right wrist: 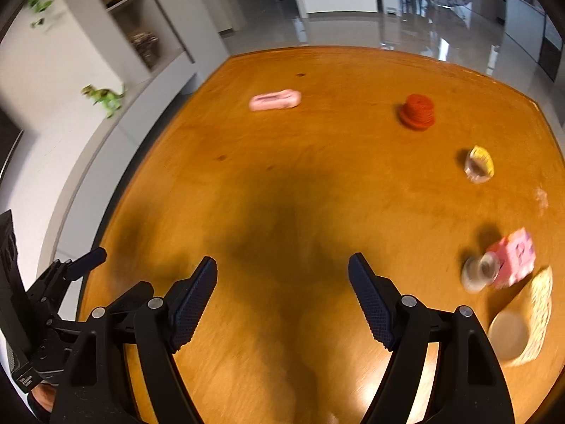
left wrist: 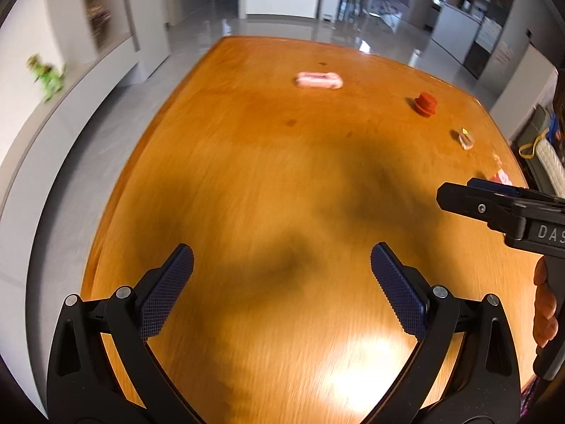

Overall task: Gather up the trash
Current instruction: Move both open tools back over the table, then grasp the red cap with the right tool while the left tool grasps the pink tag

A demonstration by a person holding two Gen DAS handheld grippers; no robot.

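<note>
Your glossy orange-brown wooden desk (right wrist: 282,194) is strewn with trash and nothing looks collected yet. Both your left gripper (left wrist: 282,282) and right gripper (right wrist: 282,296) hover above the near edge, jaws spread wide and empty. Far across lies the pink soft-plastic packet (right wrist: 274,100); to its right sits the red ribbed plastic cap (right wrist: 417,111). On the right side lie a pink paper carton (right wrist: 513,258), a crumpled yellow-and-clear wrapper (right wrist: 479,164) and a small round pale cup (right wrist: 478,272), all left to gather

Left tool (left wrist: 282,282) and right tool (right wrist: 282,293) both gape empty, angled downward.
</note>
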